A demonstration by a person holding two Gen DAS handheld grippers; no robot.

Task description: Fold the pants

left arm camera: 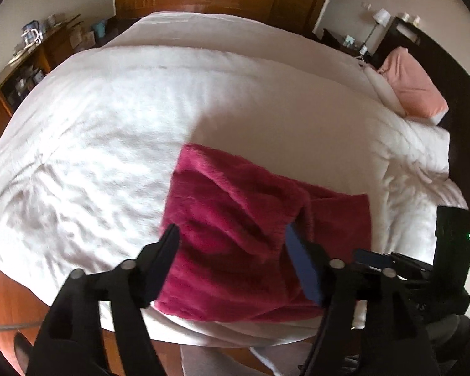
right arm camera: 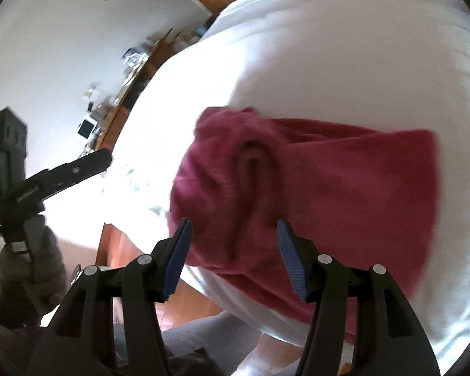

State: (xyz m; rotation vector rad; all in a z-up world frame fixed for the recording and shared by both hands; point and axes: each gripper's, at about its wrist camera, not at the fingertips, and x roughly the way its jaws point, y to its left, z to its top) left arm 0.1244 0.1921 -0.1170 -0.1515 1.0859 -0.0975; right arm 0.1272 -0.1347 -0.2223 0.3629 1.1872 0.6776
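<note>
Crimson fleece pants lie folded into a thick bundle on the white duvet, close to the bed's near edge. My left gripper hovers just over the bundle with its jaws wide apart; no cloth is pinched between the pads. In the right wrist view the same pants show a rumpled fold at their left end. My right gripper is open above their near edge with nothing held. The left gripper appears at the far left there, off the bed's side, carried by a gloved hand.
A pink pillow rests against the dark headboard at the right. A bedside lamp stands beyond it. A cluttered wooden sideboard runs along the left wall. Wooden floor and the person's grey-clad legs lie below the bed edge.
</note>
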